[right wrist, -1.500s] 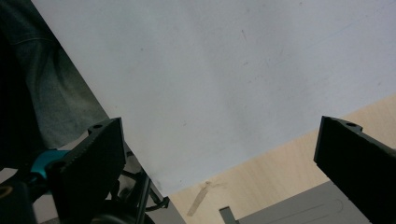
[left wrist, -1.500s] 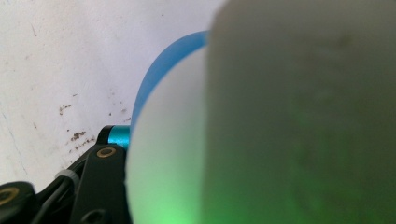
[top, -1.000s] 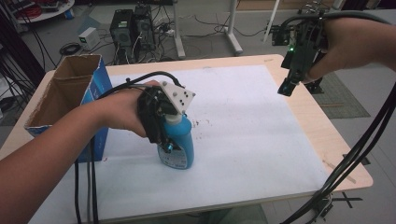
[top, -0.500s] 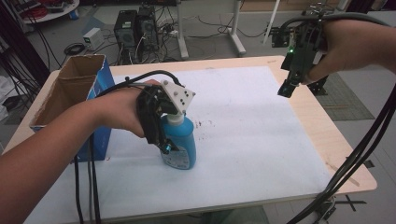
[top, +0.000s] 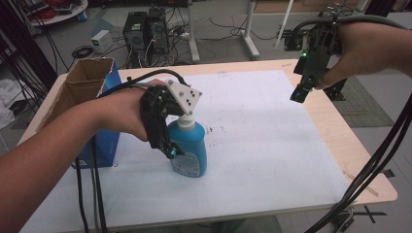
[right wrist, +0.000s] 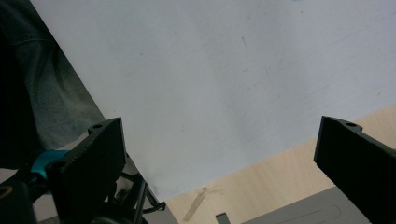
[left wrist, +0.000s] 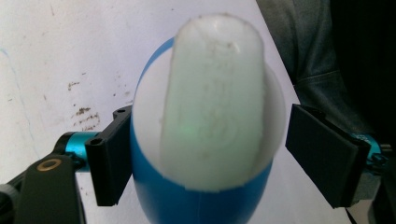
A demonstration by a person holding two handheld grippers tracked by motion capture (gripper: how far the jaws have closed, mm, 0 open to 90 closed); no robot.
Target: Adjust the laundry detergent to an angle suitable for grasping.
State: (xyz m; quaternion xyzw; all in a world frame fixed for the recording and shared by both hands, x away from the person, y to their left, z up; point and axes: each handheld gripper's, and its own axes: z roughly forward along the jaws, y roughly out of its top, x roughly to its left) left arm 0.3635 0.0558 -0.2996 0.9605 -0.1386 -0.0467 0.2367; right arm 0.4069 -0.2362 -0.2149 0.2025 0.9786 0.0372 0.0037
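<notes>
Table [top: 340, 145], pale wood, carried a white sheet [top: 262, 121] over most of its top, w/ small brown specks near the middle. Open cardboard box [top: 85, 85] w/ blue side stood at the table's left edge.

Blue bottle [top: 189, 150] w/ white cap stood upright on the sheet, left of centre, just beside the box and apart from it.

Left gripper [top: 170, 150] sat over the bottle from above, pointing down, jaws either side of the bottle's upper body. Left gripper view: bottle [left wrist: 201, 140] between the jaws, one jaw at or touching its side, the other standing clear w/ a visible gap. Jaws had just been opening; grip released, bottle resting on the sheet by itself.

Right gripper [top: 297, 93] was held up in the air over the table's far right, well apart from the bottle. Right gripper view: jaws spread wide, nothing between them, sheet [right wrist: 224, 70] and table edge [right wrist: 261, 186] below.
</notes>
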